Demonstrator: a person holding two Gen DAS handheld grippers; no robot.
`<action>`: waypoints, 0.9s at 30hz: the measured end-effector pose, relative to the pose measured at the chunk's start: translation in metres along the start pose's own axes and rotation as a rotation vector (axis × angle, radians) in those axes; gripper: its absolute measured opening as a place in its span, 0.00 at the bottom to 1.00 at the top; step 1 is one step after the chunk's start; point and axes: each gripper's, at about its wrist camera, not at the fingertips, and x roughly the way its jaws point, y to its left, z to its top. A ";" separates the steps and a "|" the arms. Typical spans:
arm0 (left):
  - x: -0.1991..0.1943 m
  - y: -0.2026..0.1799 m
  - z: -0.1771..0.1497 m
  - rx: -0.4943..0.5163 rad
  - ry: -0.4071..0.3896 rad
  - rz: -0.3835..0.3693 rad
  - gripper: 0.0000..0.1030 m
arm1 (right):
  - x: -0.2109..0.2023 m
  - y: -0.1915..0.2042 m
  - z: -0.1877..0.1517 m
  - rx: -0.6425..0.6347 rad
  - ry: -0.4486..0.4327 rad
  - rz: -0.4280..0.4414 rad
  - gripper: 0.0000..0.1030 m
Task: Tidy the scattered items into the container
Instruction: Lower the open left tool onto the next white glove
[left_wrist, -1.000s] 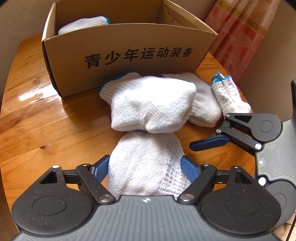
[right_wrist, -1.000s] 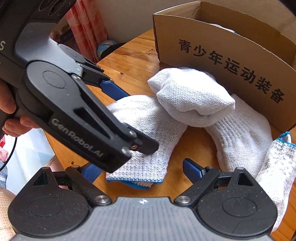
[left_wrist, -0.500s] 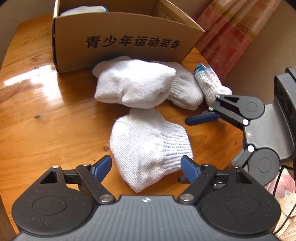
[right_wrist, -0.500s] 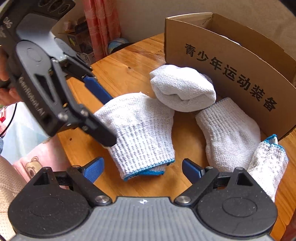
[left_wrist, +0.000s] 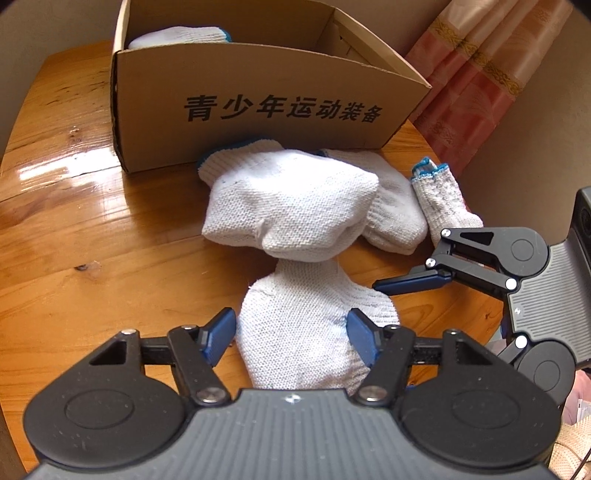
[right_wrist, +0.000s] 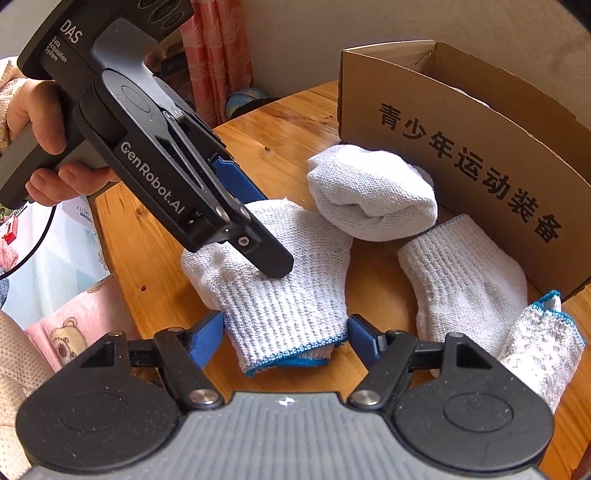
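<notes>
Several white knit gloves with blue cuffs lie on the wooden table (left_wrist: 74, 229) in front of a cardboard box (left_wrist: 258, 110). The nearest glove (left_wrist: 306, 325) lies between the open fingers of my left gripper (left_wrist: 291, 336). In the right wrist view the same glove (right_wrist: 280, 299) has its cuff between the open fingers of my right gripper (right_wrist: 286, 338), and the left gripper (right_wrist: 255, 236) presses down on it. A bunched glove (left_wrist: 295, 206) lies just behind it. Two more gloves (right_wrist: 461, 280) lie to the right. Another glove (left_wrist: 177, 37) rests inside the box.
The box (right_wrist: 480, 147) stands at the back of the table with printed Chinese text on its front. A pink curtain (left_wrist: 480, 74) hangs at the right. The table edge (right_wrist: 118, 258) runs close beside the left gripper, with pink fabric (right_wrist: 66, 325) below it.
Both grippers pulled back from the gloves half a second ago, then moved forward again. Now both straddle the nearest glove, the left from its fingertip end, the right from its cuff.
</notes>
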 end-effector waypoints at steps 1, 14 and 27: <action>-0.001 -0.001 -0.001 0.005 -0.002 0.000 0.63 | 0.000 0.000 0.000 -0.001 0.000 0.001 0.75; 0.002 0.004 -0.001 0.009 0.028 -0.031 0.64 | -0.006 -0.002 -0.009 0.007 -0.011 0.039 0.74; 0.003 0.008 -0.004 -0.034 0.037 -0.038 0.66 | -0.010 -0.021 -0.025 0.111 0.002 0.162 0.75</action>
